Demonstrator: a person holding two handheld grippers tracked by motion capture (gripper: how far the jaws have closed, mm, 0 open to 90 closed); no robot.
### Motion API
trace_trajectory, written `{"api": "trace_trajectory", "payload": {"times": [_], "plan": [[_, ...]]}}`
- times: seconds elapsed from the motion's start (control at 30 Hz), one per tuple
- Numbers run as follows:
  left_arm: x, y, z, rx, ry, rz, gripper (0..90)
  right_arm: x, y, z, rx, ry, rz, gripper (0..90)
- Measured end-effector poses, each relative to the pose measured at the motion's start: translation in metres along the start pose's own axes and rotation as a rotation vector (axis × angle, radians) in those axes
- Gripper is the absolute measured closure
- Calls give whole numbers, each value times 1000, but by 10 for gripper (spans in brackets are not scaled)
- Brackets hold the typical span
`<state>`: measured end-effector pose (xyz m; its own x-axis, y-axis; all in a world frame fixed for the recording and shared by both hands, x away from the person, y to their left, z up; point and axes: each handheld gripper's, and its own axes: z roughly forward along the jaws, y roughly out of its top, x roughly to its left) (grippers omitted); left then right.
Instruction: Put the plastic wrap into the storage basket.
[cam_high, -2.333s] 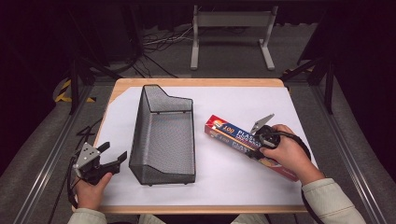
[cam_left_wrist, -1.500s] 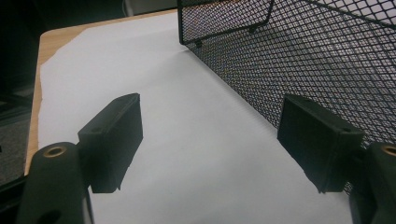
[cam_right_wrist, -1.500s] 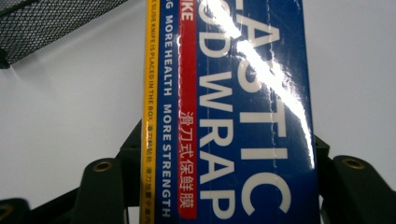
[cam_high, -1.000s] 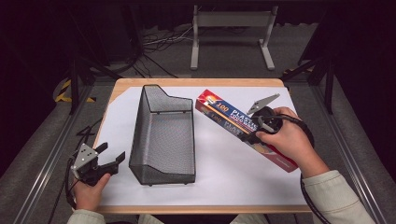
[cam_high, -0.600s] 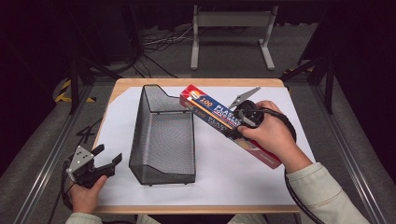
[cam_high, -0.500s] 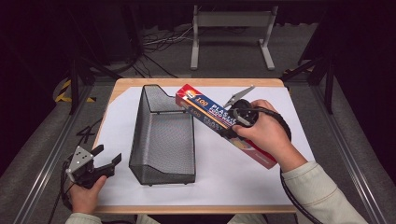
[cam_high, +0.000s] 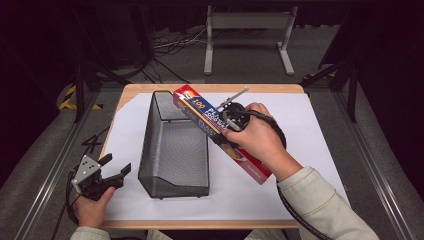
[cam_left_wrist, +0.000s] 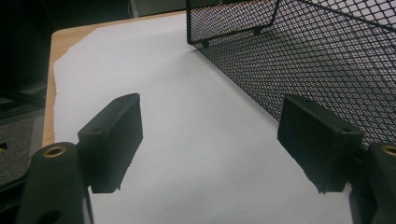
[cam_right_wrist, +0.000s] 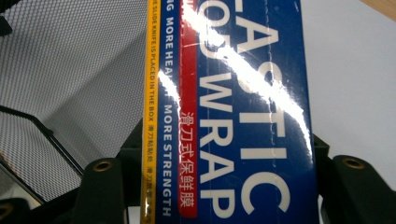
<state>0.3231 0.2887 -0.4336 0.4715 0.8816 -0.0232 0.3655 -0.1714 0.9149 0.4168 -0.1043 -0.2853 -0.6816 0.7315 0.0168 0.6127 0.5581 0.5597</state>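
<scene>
Plastic wrap box (cam_high: 220, 131) clamped across its width in the right gripper (cam_high: 231, 118) jaws, lifted off the bench (cam_high: 320, 130), long axis running from near right to far left, far end overhanging the right rim of the mesh basket (cam_high: 175, 145). Basket just left of the box. Left gripper (cam_high: 102, 175) near the bench's near-left corner, jaws apart, holding nothing.
</scene>
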Motion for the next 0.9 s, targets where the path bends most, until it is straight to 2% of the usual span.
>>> {"api": "trace_trajectory", "payload": {"times": [0.07, 0.1, 0.13, 0.17, 0.37, 0.43, 0.7, 0.77, 0.9], "plan": [[0, 0, 1, 0, -2, 2, 229, 2, 2, 1, -2, 0, 1, 400], [0, 1, 2, -3, -4, 0, 229, 10, 6, 3, -8, -1, 12, 400], [0, 1, 2, -2, -5, 4, 229, 10, 6, 3, -8, -1, 12, 400], [0, 2, 3, -4, -6, 4, 229, 16, 10, 4, -10, 1, 20, 400], [0, 3, 5, -5, -9, 5, 229, 26, 18, 9, -9, 6, 57, 400], [0, 3, 6, -6, -11, 5, 229, 31, 23, 12, -11, 12, 102, 400], [0, 4, 7, -10, -13, 3, 229, 42, 32, 19, -29, 6, 146, 400], [0, 4, 6, -12, -15, 3, 229, 47, 34, 26, -46, 11, 179, 399], [0, 3, 5, -10, -11, 0, 229, 51, 34, 36, -30, 7, 206, 399]]}}
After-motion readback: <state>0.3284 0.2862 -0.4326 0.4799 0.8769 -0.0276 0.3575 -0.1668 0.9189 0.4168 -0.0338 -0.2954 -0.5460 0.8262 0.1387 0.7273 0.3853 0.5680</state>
